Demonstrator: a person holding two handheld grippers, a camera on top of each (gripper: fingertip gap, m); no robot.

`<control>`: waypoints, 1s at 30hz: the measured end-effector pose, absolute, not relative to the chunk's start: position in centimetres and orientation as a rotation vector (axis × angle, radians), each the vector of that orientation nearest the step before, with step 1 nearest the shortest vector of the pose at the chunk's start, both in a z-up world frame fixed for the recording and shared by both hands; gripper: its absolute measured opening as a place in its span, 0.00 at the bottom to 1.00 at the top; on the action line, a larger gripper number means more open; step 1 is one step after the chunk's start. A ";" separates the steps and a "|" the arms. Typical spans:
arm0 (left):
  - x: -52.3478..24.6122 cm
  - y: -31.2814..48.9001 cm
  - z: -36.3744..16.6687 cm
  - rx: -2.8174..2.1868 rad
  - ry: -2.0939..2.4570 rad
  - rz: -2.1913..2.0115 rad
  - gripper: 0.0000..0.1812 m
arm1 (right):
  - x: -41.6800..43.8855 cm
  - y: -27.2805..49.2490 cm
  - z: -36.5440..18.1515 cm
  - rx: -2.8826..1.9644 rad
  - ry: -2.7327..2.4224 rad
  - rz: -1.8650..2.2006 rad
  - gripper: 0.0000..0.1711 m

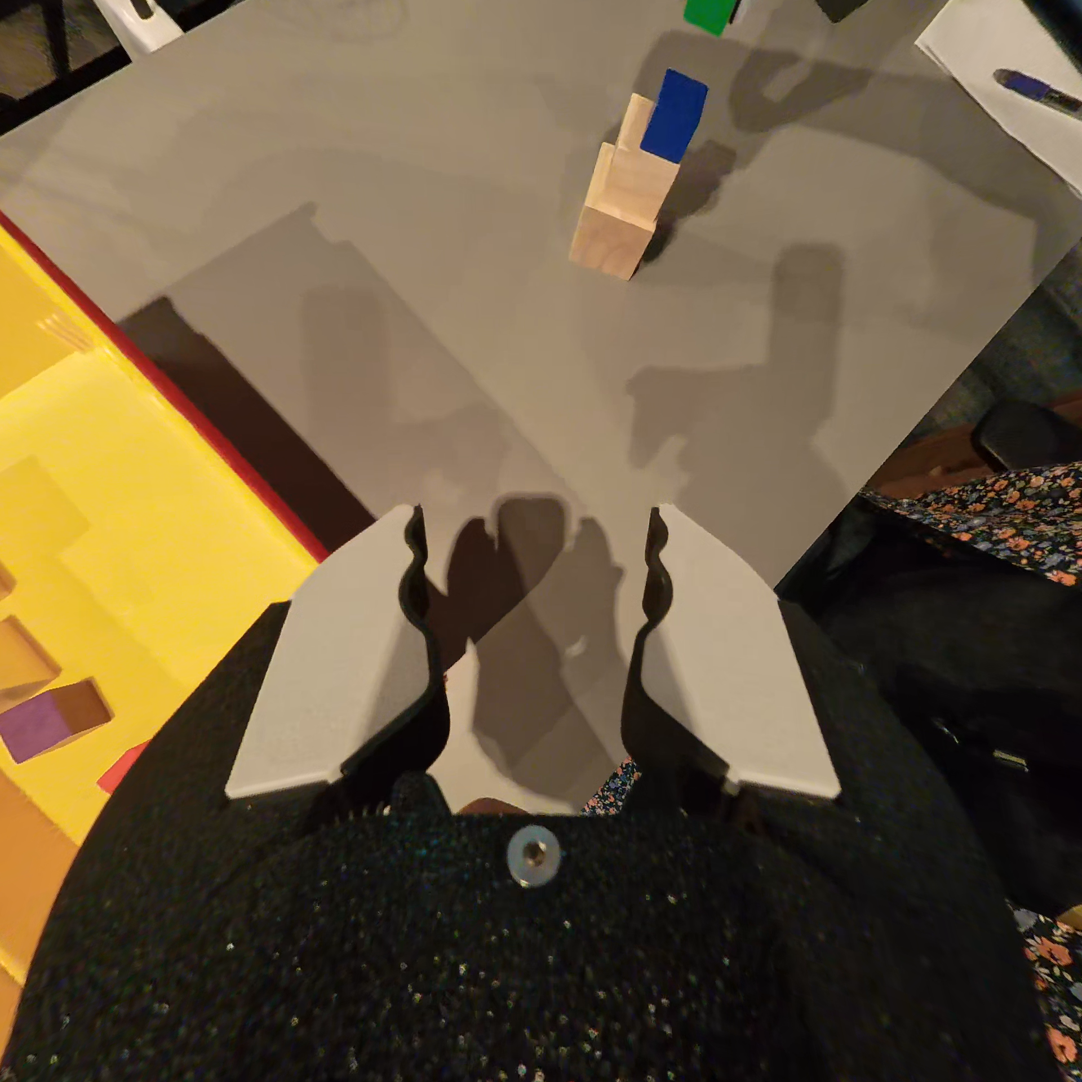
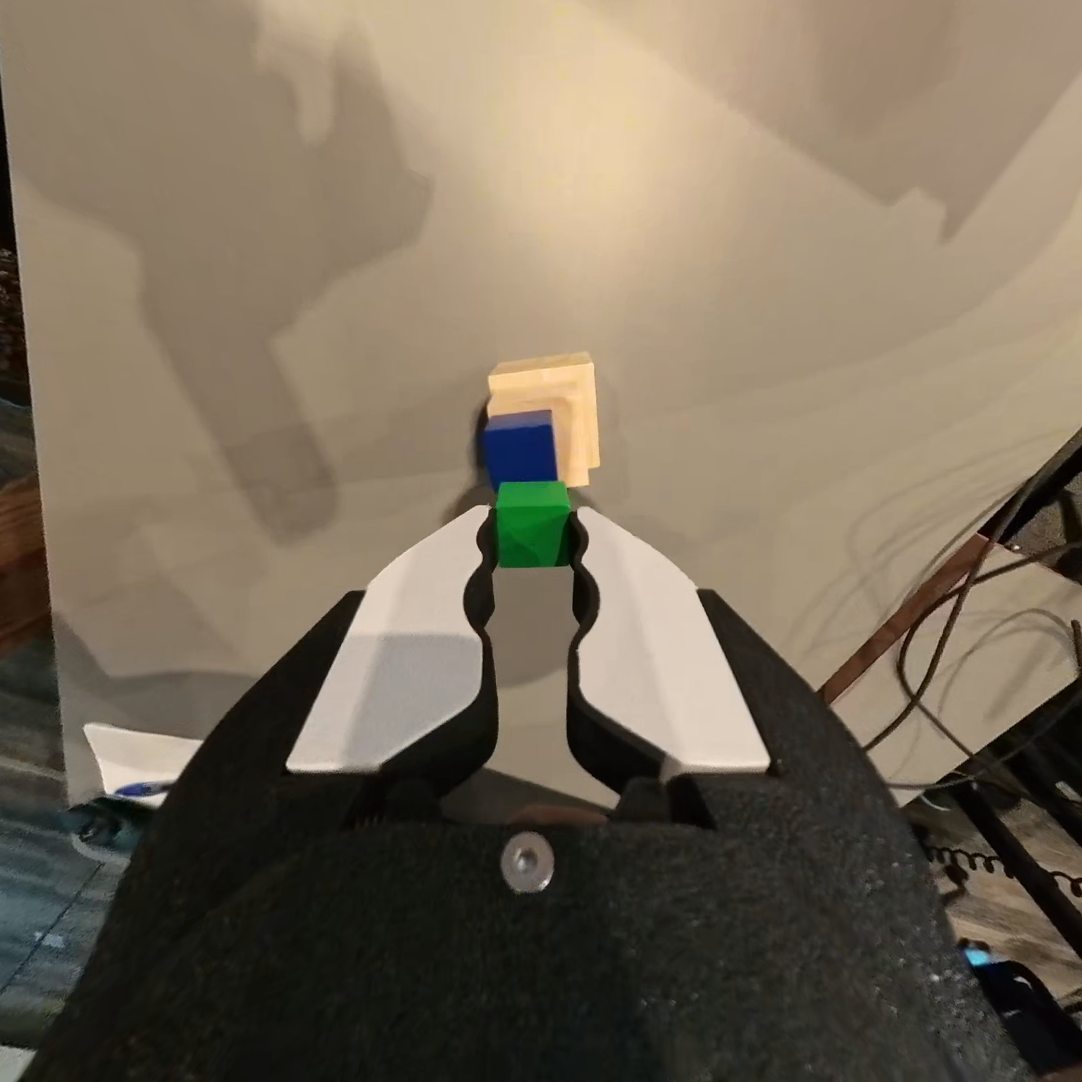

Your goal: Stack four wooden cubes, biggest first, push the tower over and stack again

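A stack of plain wooden blocks (image 1: 623, 193) with a blue block (image 1: 674, 116) on top stands on the grey table (image 1: 410, 234). My left gripper (image 1: 536, 515) is open and empty, low over the near part of the table, well short of the stack. My right gripper (image 2: 533, 515) is shut on a green block (image 2: 531, 524) and holds it just above and in front of the blue block (image 2: 520, 454) and the wooden stack (image 2: 571, 410). The green block (image 1: 708, 14) also shows at the top edge of the left wrist view.
A yellow box with a red rim (image 1: 117, 497) holds a purple block (image 1: 35, 726) and wooden blocks at the left. White paper with a dark pen (image 1: 1036, 91) lies at the far right. Cables (image 2: 966, 644) hang beside the table. A person's floral clothing (image 1: 995, 515) is at the right. There is about 25 cm between the tips of the two grippers.
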State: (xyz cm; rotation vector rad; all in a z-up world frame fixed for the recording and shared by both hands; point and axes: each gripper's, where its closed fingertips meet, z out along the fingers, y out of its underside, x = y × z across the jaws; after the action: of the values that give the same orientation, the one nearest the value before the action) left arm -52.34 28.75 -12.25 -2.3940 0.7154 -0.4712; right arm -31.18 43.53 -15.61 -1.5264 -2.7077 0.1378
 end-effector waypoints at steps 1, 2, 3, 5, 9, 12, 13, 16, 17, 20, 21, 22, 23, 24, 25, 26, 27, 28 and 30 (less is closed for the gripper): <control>-52.3 28.8 -12.3 -2.395 0.719 -0.472 0.39 | -31.2 43.4 -15.8 -1.521 -2.710 0.135 0.13; -52.2 28.8 -12.4 -2.396 0.722 -0.472 0.39 | -31.2 43.3 -16.1 -1.513 -2.715 0.133 0.13; -52.1 28.8 -12.4 -2.397 0.724 -0.472 0.39 | -31.3 43.2 -16.3 -1.507 -2.720 0.131 0.13; -52.1 28.9 -12.6 -2.401 0.728 -0.473 0.39 | -31.3 43.0 -16.7 -1.499 -2.725 0.124 0.13; -52.0 28.9 -12.8 -2.405 0.734 -0.473 0.39 | -31.3 42.7 -17.6 -1.492 -2.748 0.140 0.13; -52.0 28.9 -12.8 -2.406 0.736 -0.474 0.39 | -31.1 42.7 -18.2 -1.486 -2.757 0.117 0.13; -52.0 28.9 -12.9 -2.407 0.736 -0.474 0.39 | -31.2 42.7 -18.3 -1.481 -2.755 0.119 0.13; -52.0 28.9 -13.0 -2.411 0.739 -0.476 0.39 | -31.2 42.7 -18.3 -1.483 -2.757 0.127 0.13; -52.0 28.9 -13.0 -2.412 0.739 -0.476 0.39 | -31.2 42.7 -18.4 -1.484 -2.757 0.122 0.13; -51.9 28.9 -13.1 -2.415 0.743 -0.477 0.39 | -31.1 42.7 -18.4 -1.478 -2.767 0.122 0.13; -51.9 28.8 -13.1 -2.417 0.744 -0.477 0.39 | -31.1 42.6 -18.4 -1.478 -2.765 0.128 0.13; -51.9 28.8 -13.2 -2.418 0.746 -0.477 0.39 | -31.1 42.6 -18.4 -1.483 -2.765 0.131 0.15; -51.9 28.8 -13.2 -2.420 0.747 -0.477 0.39 | -31.2 42.6 -18.4 -1.484 -2.763 0.136 0.16; -51.9 28.8 -13.2 -2.421 0.748 -0.477 0.39 | -31.2 42.6 -18.4 -1.482 -2.764 0.140 0.17; -51.8 28.8 -13.2 -2.421 0.749 -0.477 0.39 | -31.1 42.6 -18.4 -1.481 -2.765 0.137 0.18; -51.8 28.8 -13.2 -2.421 0.749 -0.476 0.39 | -31.1 42.6 -18.4 -1.480 -2.764 0.132 0.20; -51.8 28.7 -13.2 -2.421 0.750 -0.476 0.39 | -31.1 42.6 -18.3 -1.482 -2.765 0.133 0.21; -51.8 28.7 -13.2 -2.420 0.751 -0.475 0.39 | -31.1 42.5 -18.3 -1.483 -2.764 0.138 0.21; -51.7 28.7 -13.2 -2.421 0.752 -0.476 0.39 | -31.1 42.5 -18.1 -1.483 -2.761 0.148 0.22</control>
State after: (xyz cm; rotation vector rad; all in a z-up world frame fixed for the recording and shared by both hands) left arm -51.74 28.73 -13.20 -2.4211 0.7521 -0.4757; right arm -31.06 42.46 -18.15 -1.4826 -2.7614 0.1479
